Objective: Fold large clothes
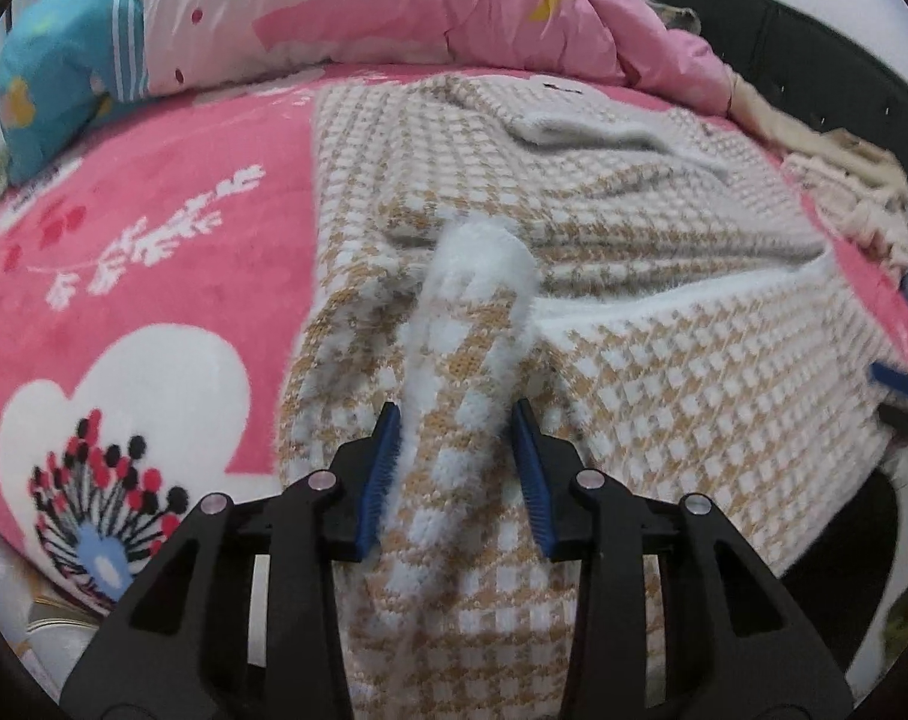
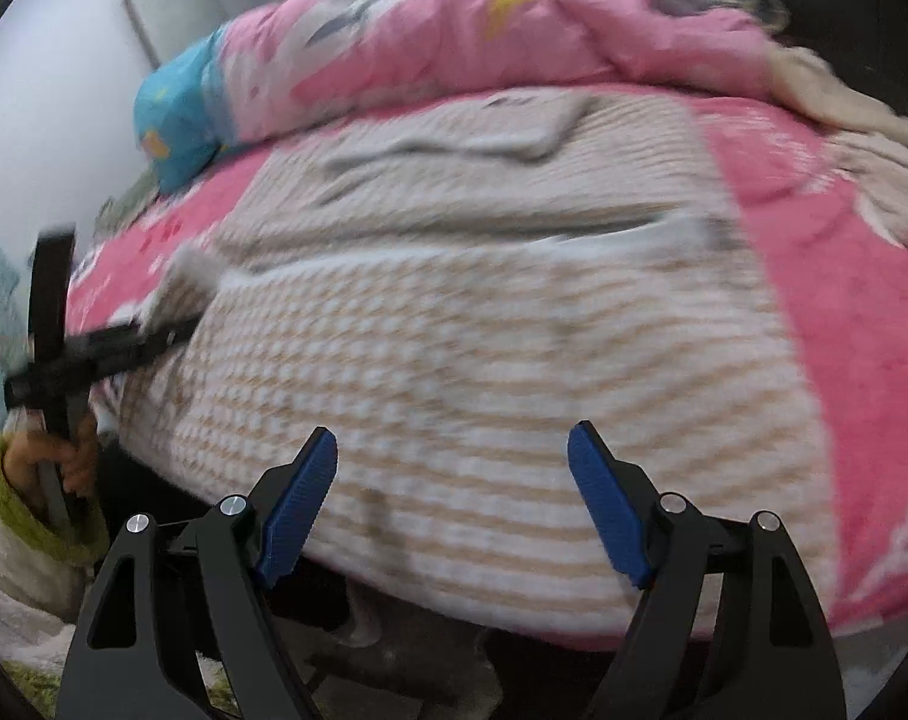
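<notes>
I have the checked knit sweater (image 1: 664, 360) spread across the pink bed blanket (image 1: 154, 276), its hem hanging over the near edge of the bed and its collar toward the far side, where a pink quilt (image 1: 454, 6) and a teal pillow (image 1: 52, 78) are bunched up. In my left wrist view the left tool (image 1: 459, 414) has a raised, fuzzy fold of the sweater, probably a sleeve or cuff, between its blue pads (image 1: 382, 468); the jaws are partly closed and the fabric fills the gap, brushing both pads, though I cannot tell whether they pinch it firmly. The right tool (image 2: 452, 450) hangs above the sweater's lower edge with its jaws wide apart and nothing between them; the cloth lies below and beyond the blue pads, not touching them. The right wrist view is blurred, but at its left edge I can make out the left tool's black frame at the sweater's left side, and a hand (image 2: 64, 462) in a fluffy green-cuffed sleeve (image 2: 10, 534) gripping its handle. A heap of pale clothes (image 1: 844, 192) sits at the bed's far right.
</notes>
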`<state>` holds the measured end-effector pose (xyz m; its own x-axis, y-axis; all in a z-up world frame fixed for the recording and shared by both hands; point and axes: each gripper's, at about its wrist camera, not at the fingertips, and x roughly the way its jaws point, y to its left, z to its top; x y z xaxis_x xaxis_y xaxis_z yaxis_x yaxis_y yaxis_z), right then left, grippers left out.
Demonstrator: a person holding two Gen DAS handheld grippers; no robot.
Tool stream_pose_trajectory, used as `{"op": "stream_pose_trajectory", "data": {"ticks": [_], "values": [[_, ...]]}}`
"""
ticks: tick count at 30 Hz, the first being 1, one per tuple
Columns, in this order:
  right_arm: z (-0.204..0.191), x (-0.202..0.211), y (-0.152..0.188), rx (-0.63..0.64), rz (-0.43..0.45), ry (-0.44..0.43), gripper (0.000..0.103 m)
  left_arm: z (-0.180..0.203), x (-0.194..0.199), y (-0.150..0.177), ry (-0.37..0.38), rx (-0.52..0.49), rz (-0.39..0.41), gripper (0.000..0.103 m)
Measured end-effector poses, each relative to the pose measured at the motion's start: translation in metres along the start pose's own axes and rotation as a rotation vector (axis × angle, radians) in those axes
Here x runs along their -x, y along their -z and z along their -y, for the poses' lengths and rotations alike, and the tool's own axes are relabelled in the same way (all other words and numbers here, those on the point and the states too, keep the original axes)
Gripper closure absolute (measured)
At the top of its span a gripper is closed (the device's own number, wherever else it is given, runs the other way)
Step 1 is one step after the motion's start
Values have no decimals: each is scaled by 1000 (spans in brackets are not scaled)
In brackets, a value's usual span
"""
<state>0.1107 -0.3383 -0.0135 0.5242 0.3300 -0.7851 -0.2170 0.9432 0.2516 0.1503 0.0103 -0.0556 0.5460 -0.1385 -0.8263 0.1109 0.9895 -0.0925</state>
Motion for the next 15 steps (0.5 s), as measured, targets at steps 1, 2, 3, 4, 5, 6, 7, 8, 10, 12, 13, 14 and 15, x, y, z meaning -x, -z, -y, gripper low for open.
{"op": "stream_pose_trajectory", "data": {"ticks": [1,2,3,4,5,6,7,8,10,12,13,14,15], "values": [[11,5,-3,-21,10,8,26,2,0,-1,-13,-7,-1,67],[25,10,-7,-48,21,18,26,2,2,0,-21,-10,-1,67],[34,12,-11,-59,26,20,26,3,2,0,-31,-13,-2,67],[43,14,-16,-66,37,26,26,4,2,0,-37,-14,-2,67],[48,14,-20,-69,43,27,26,5,2,0,-45,-16,-2,67],[55,13,-25,-71,48,20,27,6,2,0,-50,-16,-1,67],[61,10,-30,-74,50,11,28,7,2,1,-57,-18,-2,67],[67,5,-34,-79,46,2,28,8,2,1,-61,-18,-3,67],[76,-8,-43,-87,32,-20,30,9,0,0,-70,-21,-4,67],[80,-22,-51,-102,16,-38,33,11,0,0,-78,-24,-6,67],[84,-30,-55,-115,6,-53,36,12,0,-1,-80,-25,-7,67],[89,-37,-59,-131,-2,-72,38,12,0,-1,-82,-25,-8,67],[91,-41,-60,-140,-5,-81,38,11,0,-1,-83,-25,-8,67]]}}
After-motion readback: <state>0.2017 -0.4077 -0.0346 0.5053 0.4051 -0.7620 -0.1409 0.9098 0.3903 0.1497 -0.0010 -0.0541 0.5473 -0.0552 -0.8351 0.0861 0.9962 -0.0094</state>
